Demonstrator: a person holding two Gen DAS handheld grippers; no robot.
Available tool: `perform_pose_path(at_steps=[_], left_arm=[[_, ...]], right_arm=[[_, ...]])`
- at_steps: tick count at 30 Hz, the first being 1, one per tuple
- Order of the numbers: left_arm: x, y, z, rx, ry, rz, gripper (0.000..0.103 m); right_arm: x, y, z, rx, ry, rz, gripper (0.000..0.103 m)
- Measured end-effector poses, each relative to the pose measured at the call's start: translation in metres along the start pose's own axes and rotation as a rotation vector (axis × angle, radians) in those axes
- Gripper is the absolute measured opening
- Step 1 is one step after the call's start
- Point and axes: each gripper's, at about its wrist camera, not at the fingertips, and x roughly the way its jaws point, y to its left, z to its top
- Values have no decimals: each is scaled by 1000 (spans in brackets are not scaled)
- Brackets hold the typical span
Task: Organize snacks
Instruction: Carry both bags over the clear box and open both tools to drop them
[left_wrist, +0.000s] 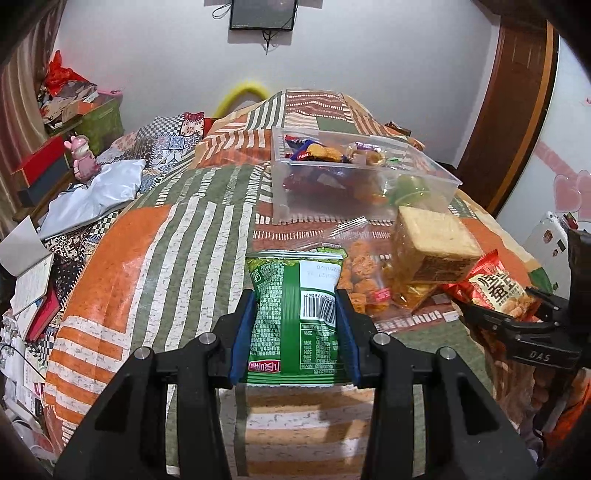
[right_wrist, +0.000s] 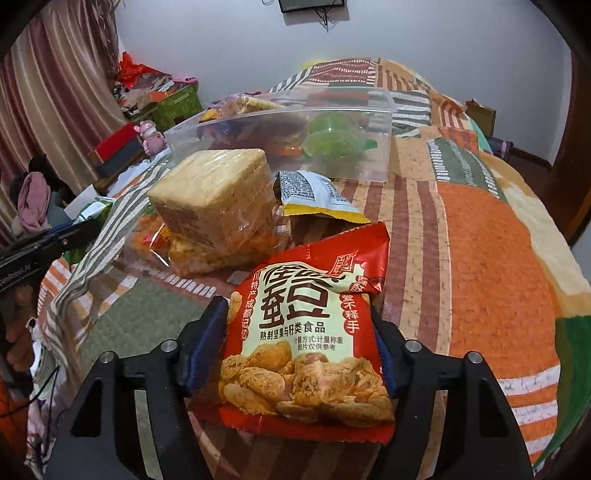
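My left gripper (left_wrist: 295, 314) is shut on a green snack packet (left_wrist: 295, 317), held above the patchwork bedspread. My right gripper (right_wrist: 303, 347) is shut on a red bean-snack packet (right_wrist: 306, 339); both also show at the right of the left wrist view (left_wrist: 495, 288). A clear plastic box (left_wrist: 354, 177) with several snacks inside stands farther back on the bed; it also shows in the right wrist view (right_wrist: 295, 136). In front of it lie a wrapped stack of biscuits (left_wrist: 432, 247) (right_wrist: 218, 195), a clear bag of orange fried pieces (left_wrist: 362, 273) and a yellow-edged packet (right_wrist: 317, 199).
The bedspread (left_wrist: 147, 258) is orange, green and striped. A crumpled white bag (left_wrist: 92, 195), books and boxes lie at the left. A pink figurine (left_wrist: 83, 155) stands by the left bedside. A wooden door frame (left_wrist: 517, 110) is at the right.
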Motion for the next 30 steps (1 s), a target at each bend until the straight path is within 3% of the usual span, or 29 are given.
perform_pose_path(at_steps=[1,5,14,30], left_arm=[[0,-1,1,0,-2,-1,42],[-3,-3,5,-2,-14,-3,42],[-15,-10,22,2,-68,-22,42],[-15,-40,77,50,-145,-54,42]], right_arm=[[0,0,0,-3,-2,-2,54],[-5,-4,-1,13,-15,-3,51],[-29,-10,6,28,-71,-13,50],[-53,-9,60,-20,-219,-22,50]])
